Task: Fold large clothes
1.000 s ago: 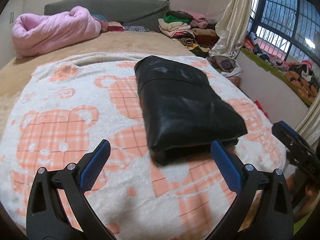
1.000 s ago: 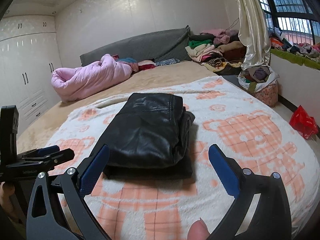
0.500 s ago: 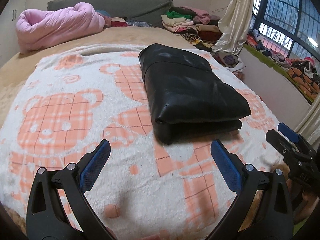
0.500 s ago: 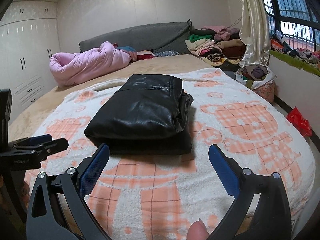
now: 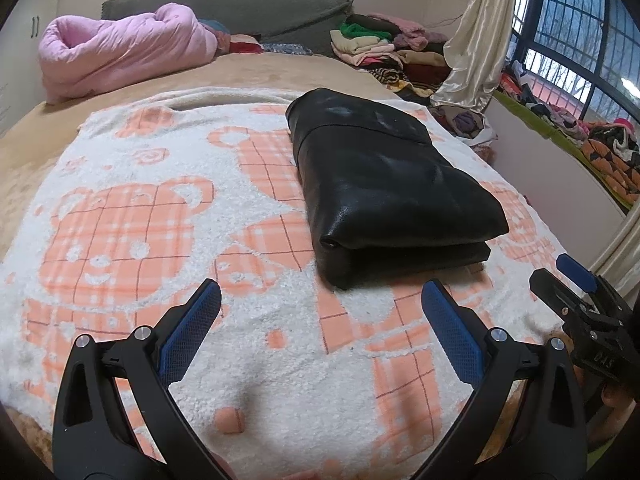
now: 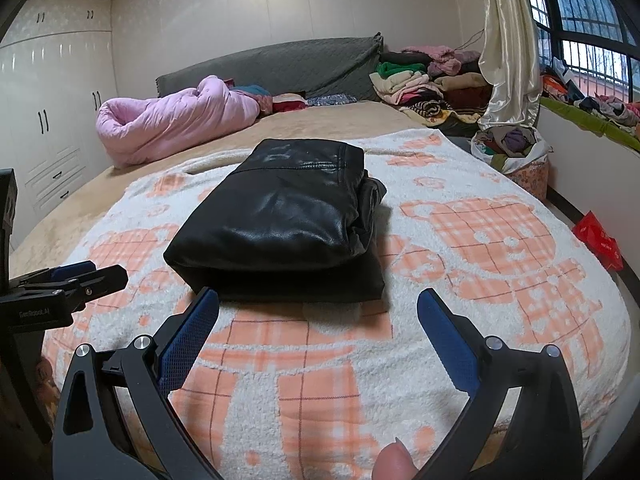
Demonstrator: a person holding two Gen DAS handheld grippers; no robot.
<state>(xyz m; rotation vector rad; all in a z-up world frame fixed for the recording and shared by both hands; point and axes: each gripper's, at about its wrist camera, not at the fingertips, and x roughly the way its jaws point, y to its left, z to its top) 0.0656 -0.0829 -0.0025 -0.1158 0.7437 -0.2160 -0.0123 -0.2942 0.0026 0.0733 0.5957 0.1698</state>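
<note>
A black leather garment (image 5: 384, 188) lies folded into a thick rectangle on the white and orange bear blanket (image 5: 140, 240); it also shows in the right wrist view (image 6: 284, 220). My left gripper (image 5: 320, 304) is open and empty, held above the blanket short of the garment's near edge. My right gripper (image 6: 318, 308) is open and empty, just in front of the garment's near edge. Each gripper shows at the edge of the other's view: the right one (image 5: 576, 292) and the left one (image 6: 76, 280).
A rolled pink quilt (image 6: 176, 120) lies at the head of the bed by the grey headboard (image 6: 288, 64). A pile of folded clothes (image 6: 424, 80) sits at the back right near the curtain (image 6: 508, 40). A clothes basket (image 6: 516, 156) and a red bag (image 6: 598, 236) are on the floor to the right.
Both grippers have drawn back from the folded garment and stay open. The garment has not moved.
</note>
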